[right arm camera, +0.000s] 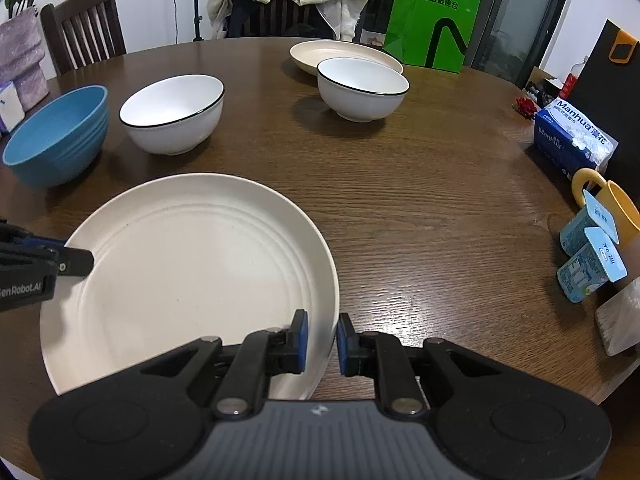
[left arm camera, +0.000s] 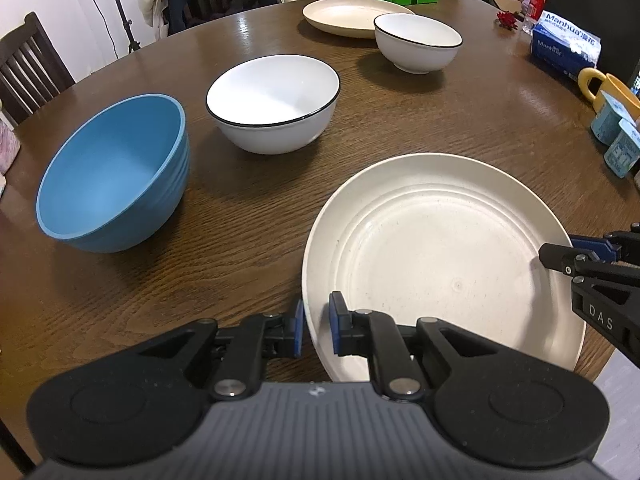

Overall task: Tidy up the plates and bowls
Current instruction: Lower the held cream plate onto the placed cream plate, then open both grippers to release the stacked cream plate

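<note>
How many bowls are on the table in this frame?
3. A blue bowl at the left, a white bowl beside it, and another white bowl farther back, next to the far plate. None appears hidden.

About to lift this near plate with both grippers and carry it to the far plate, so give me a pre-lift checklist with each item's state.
1. Left hand-held gripper astride the near plate rim: ok, closed on it.
2. Right hand-held gripper astride the opposite rim: ok, closed on it.
3. Near plate empty: ok.
4. Far plate free to receive: ok, nothing on it, though a white bowl stands right in front of it.
5. Blue bowl and the nearer white bowl clear of the near plate: ok.
6. Grip firm enough to lift: cannot tell.
</note>
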